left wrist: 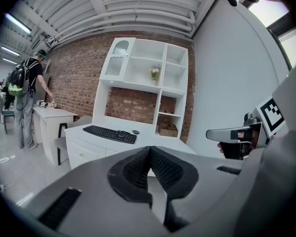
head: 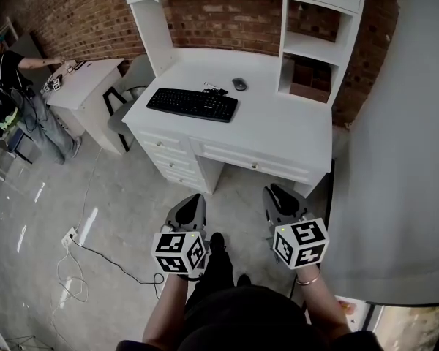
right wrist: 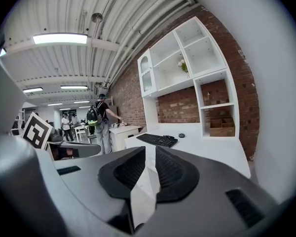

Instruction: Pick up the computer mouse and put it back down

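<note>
The dark computer mouse (head: 239, 84) lies on the white desk (head: 278, 126), just right of the far end of a black keyboard (head: 192, 104). Both grippers hang over the floor in front of the desk, well short of it. My left gripper (head: 194, 200) is empty, and in the left gripper view its pads (left wrist: 138, 169) meet at the tips. My right gripper (head: 276, 191) holds nothing; the right gripper view shows a narrow slit between its pads (right wrist: 175, 172). Beyond the jaws the mouse (left wrist: 135, 132) (right wrist: 181, 135) looks small and far off.
The desk carries a white hutch with shelves, with a cardboard box (head: 307, 90) in a cubby. A white wall (head: 410, 159) runs close on the right. At left stand a chair (head: 128, 97) and a small table (head: 84, 86) with a person (head: 14, 86). Cables (head: 73, 269) trail on the floor.
</note>
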A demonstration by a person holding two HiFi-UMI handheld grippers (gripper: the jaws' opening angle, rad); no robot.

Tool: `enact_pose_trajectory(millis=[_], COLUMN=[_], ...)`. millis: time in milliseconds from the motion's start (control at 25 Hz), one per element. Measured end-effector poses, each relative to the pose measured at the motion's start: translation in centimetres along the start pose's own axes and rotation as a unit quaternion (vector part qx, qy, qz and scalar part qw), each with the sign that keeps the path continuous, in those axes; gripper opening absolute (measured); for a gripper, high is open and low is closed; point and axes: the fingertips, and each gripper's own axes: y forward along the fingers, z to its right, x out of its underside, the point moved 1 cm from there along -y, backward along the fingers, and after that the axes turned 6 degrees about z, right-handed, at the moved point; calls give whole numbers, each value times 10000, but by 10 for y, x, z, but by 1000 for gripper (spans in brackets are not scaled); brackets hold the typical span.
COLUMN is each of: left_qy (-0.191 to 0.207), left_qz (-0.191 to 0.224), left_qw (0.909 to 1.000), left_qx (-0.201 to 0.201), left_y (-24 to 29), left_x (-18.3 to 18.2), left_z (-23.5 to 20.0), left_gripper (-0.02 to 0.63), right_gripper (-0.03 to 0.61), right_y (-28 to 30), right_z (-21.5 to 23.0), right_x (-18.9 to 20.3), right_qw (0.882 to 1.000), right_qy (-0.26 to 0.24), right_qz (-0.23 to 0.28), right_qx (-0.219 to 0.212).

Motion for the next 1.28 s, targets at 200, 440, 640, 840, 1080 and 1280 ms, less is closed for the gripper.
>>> enact_pose_trajectory(millis=[200,440,640,840,1080,1280], left_qy=[-6,-10,-10,-47,-83,-160], left_qz=[-24,-59,-105,-185,-203,-211], left_qw=[10000,9999,9998,9996,9992,9988], left_qx=[59,127,184,227,322,411], left_y=[23,68,113,152,192,217], left_x=[-1,-10,-17,-27,-38,-44], left_z=[-17,-53,-88,-124,-163,-188], left_gripper=[9,9,9,9,9,9], right_gripper=[83,126,159,170,179,178], right_y=[27,80,134,187,243,279], right_z=[5,13,21,28,44,53], right_x=[5,4,5,0,-9,-14], right_qw=[9999,9996,9992,9985,9976,9962], right_qy=[87,92,103,160,169,177], right_qz=[-132,-271,-390,-482,-518,-568], right_qx=[30,43,69,187,437,636])
